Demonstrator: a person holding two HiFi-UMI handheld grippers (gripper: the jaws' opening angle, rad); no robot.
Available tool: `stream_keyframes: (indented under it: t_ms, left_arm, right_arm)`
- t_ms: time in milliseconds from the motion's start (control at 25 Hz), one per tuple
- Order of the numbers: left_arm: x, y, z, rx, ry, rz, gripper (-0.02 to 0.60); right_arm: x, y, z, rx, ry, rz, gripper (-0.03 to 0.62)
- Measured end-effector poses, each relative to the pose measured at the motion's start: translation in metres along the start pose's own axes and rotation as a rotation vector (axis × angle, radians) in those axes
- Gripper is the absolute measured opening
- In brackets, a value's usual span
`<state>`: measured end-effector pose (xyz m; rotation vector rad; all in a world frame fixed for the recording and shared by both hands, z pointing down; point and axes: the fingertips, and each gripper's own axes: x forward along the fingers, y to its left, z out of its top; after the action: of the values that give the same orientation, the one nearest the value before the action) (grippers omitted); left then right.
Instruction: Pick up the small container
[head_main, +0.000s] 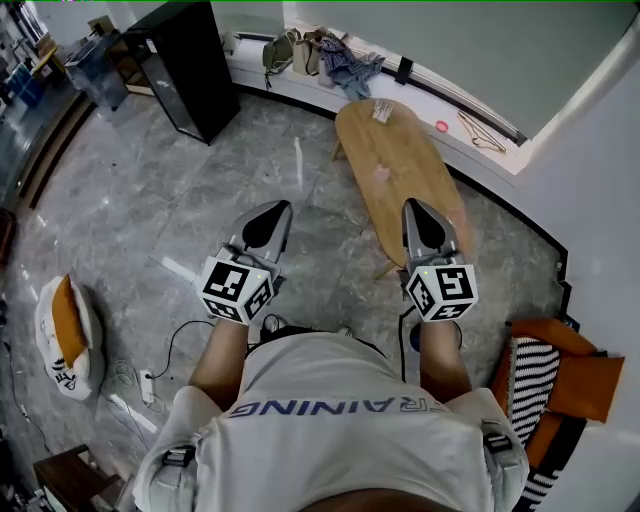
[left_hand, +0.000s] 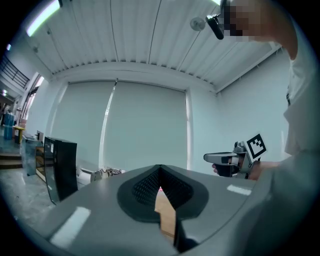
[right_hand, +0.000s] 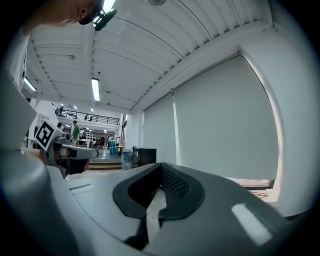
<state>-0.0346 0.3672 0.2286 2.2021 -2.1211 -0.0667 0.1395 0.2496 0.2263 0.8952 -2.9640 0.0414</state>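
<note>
Grey plastic jaws on the left gripper (head_main: 277, 210) are pressed together at the tips. Its own view shows only a thin slit below the tips, with pale wood behind it. The right gripper (head_main: 416, 206) is likewise closed, pad against pad. Both are held level in front of the person, side by side and well apart, each with a marker cube at its back end. The left one is over the grey marbled floor (head_main: 200, 190) and the right one over the near end of an oval wooden table (head_main: 365, 135). The small container (head_main: 381, 172) sits on that table top ahead of both grippers, nearer the right one. It is a pale pink thing, too small to make out its shape. A black cabinet (head_main: 185, 65) stands further off to the left.
</note>
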Motion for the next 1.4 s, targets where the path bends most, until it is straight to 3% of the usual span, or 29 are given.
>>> stream_keyframes:
  t_ms: [520,920,1400]
  left_arm:
    - [-0.002,-0.033,-0.004,0.001,0.013,0.038,0.002]
    - [-0.006,-0.039,-0.017,-0.027,0.038,0.119,0.002]
    - [0.067,0.007,-0.015,-0.005,0.042,0.048,0.002]
  right_arm:
    - [-0.026,-0.018,-0.002,0.060,-0.035,0.057,0.017]
    - [-0.038,-0.046,-0.034,0.116,0.020,0.088,0.017]
    - [0.030,-0.078,-0.030,0.097,0.022,0.015,0.017]
